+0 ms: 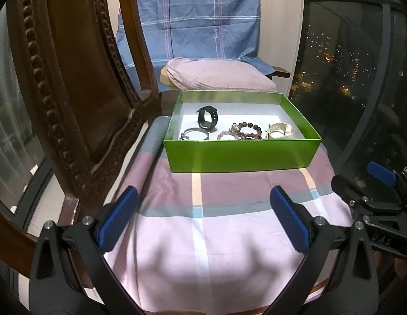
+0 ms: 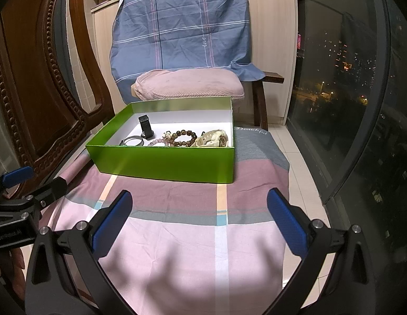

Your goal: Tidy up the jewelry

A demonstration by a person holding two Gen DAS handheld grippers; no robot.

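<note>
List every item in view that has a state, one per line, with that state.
Green box: open, no lid, on the plaid cloth.
Black watch: standing on edge inside the box, strap looped.
Silver bangle: lying inside the box.
Beaded bracelets: piled together inside the box.
Cream watch: inside the box, near its right wall.
Left claw: open, empty.
Right claw: open, empty.

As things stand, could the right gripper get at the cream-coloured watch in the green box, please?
Probably yes. The right gripper hovers with jaws open over bare striped cloth, nothing between it and the green cardboard box. The cream-coloured watch lies by the near right corner, so it must go over the front wall.
</note>
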